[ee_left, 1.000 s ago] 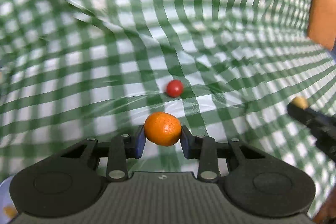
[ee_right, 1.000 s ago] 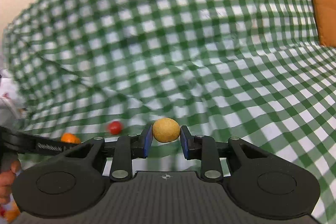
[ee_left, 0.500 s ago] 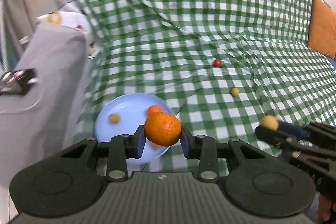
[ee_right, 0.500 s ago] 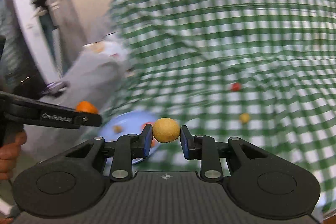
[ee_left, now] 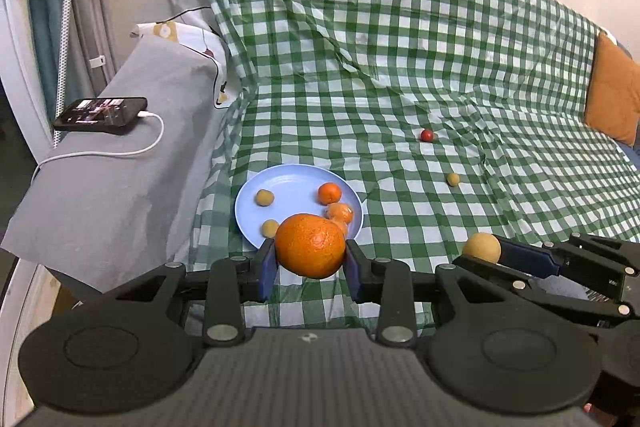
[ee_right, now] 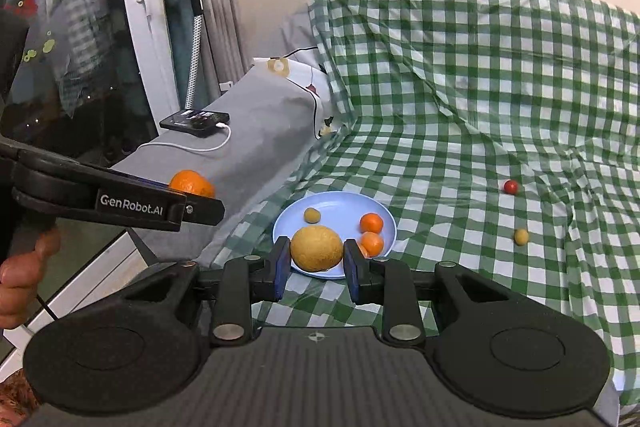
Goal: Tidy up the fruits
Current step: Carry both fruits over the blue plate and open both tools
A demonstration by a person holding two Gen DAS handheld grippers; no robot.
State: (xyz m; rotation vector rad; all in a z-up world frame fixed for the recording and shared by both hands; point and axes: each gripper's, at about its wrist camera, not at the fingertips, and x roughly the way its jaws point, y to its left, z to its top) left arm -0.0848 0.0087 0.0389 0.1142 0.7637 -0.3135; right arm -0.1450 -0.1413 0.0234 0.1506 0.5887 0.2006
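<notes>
My left gripper (ee_left: 310, 263) is shut on an orange (ee_left: 310, 245) and holds it in the air in front of the blue plate (ee_left: 288, 183). My right gripper (ee_right: 316, 263) is shut on a yellow-brown round fruit (ee_right: 316, 248), also above the plate's (ee_right: 340, 205) near edge. The plate holds small oranges (ee_left: 329, 193) and small yellow fruits (ee_left: 264, 197). A red fruit (ee_left: 427, 135) and a small yellow fruit (ee_left: 453, 179) lie on the green checked cloth (ee_left: 400, 67) to the right of the plate.
A grey sofa arm (ee_left: 120, 167) with a phone (ee_left: 101, 110) and white cable stands left of the plate. An orange cushion (ee_left: 614, 99) is at the far right. A window and a stand are at the far left (ee_right: 80, 47).
Both grippers have pulled back from the cloth and swung left with their fruits. The plate and the sofa arm have come into view.
</notes>
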